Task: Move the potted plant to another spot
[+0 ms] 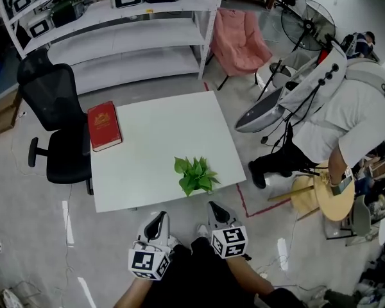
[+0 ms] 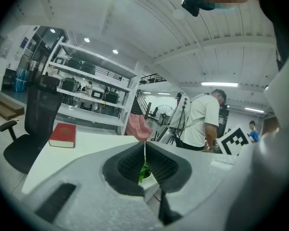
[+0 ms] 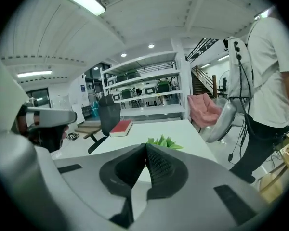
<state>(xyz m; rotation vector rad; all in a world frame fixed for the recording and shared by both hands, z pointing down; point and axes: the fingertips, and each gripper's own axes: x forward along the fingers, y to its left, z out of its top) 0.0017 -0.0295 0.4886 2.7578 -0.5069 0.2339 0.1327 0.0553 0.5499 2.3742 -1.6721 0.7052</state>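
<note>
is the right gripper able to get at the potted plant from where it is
Probably yes. The right gripper hovers by the near edge of the table, and the potted plant stands just ahead with nothing between them. Its jaws are shut, so they must open first.

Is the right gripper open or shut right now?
Shut: the right gripper shows its pads meeting at the tips, nothing between; the potted plant stands beyond, untouched.

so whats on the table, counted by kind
book: 1
plant: 1
total: 2
</note>
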